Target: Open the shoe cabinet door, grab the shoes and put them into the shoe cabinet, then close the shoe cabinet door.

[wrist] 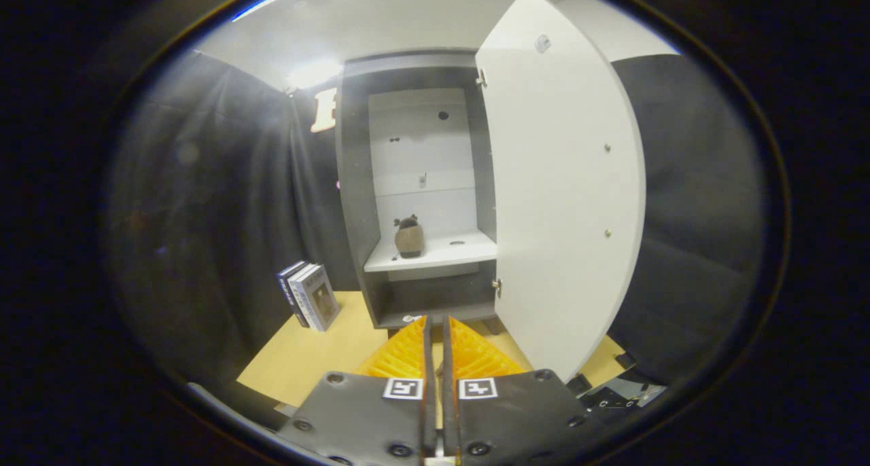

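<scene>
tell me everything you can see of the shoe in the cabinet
The small brown shoe looks soft, suede-like, with a darker tuft or bow at its top. It stands alone on the white shelf of the dark grey shoe cabinet, toward the shelf's left side, narrow end toward the camera. Only the shelf touches it. The white cabinet door stands open, and the orange-fingered gripper, fingers nearly together, holds nothing, well short of it.

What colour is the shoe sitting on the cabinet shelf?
Brownish-grey shoe, seen in the gripper view.
</scene>
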